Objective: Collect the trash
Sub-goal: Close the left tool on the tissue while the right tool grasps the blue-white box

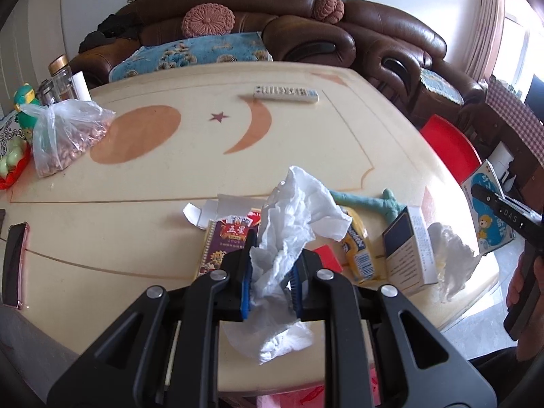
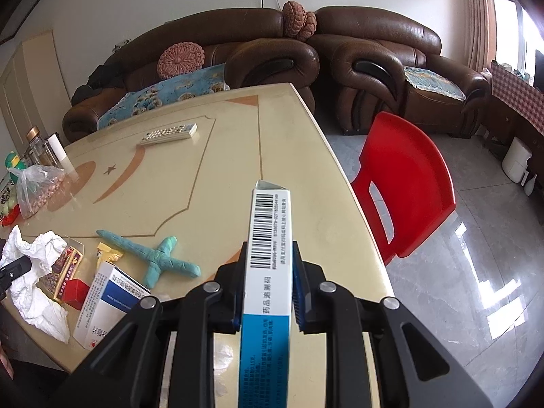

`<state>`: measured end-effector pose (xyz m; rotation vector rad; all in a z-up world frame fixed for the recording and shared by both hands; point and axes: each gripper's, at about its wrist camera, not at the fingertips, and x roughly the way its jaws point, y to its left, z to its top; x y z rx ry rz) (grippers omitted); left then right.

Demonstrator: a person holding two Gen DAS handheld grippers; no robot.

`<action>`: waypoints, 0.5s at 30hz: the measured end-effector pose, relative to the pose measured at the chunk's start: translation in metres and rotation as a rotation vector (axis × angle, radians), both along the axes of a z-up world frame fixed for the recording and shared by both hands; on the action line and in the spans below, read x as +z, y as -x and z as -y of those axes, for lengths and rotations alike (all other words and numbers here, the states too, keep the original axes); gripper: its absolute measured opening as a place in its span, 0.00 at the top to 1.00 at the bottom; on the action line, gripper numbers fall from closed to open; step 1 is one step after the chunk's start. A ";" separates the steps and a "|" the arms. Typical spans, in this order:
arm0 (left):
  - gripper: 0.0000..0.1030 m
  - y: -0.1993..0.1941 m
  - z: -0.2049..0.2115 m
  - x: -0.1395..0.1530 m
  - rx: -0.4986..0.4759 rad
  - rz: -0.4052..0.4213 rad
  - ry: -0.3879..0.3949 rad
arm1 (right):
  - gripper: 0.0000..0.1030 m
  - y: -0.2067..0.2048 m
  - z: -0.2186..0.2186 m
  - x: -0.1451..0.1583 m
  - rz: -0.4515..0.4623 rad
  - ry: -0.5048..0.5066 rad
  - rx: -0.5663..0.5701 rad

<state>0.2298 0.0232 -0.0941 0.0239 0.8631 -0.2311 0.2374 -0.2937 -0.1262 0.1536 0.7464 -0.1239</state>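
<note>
Remote (image 1: 286, 94) at table (image 1: 142, 183) far side; bagged nuts (image 1: 64, 136) far left; boxes (image 1: 409, 248), wrappers (image 1: 357, 251) along near edge.

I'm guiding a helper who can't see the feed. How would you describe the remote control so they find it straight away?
Start at the cream table in front of the brown sofa. Near its far edge, by the tip of the orange crescent inlay, lies the remote control. It is a flat white bar with rows of small buttons, alone there, far from the litter at the near edge.

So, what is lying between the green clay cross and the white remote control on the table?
Nothing: the right wrist view shows only bare table between the clay cross and the remote.
</note>
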 end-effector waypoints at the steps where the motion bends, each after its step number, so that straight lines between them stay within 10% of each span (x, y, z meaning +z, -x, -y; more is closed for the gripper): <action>1: 0.82 0.000 -0.001 0.003 0.006 0.002 0.003 | 0.79 0.002 -0.001 0.005 0.011 0.009 -0.004; 15: 0.82 0.024 -0.017 0.055 0.032 0.052 0.020 | 0.79 0.044 -0.023 0.075 0.143 0.046 0.018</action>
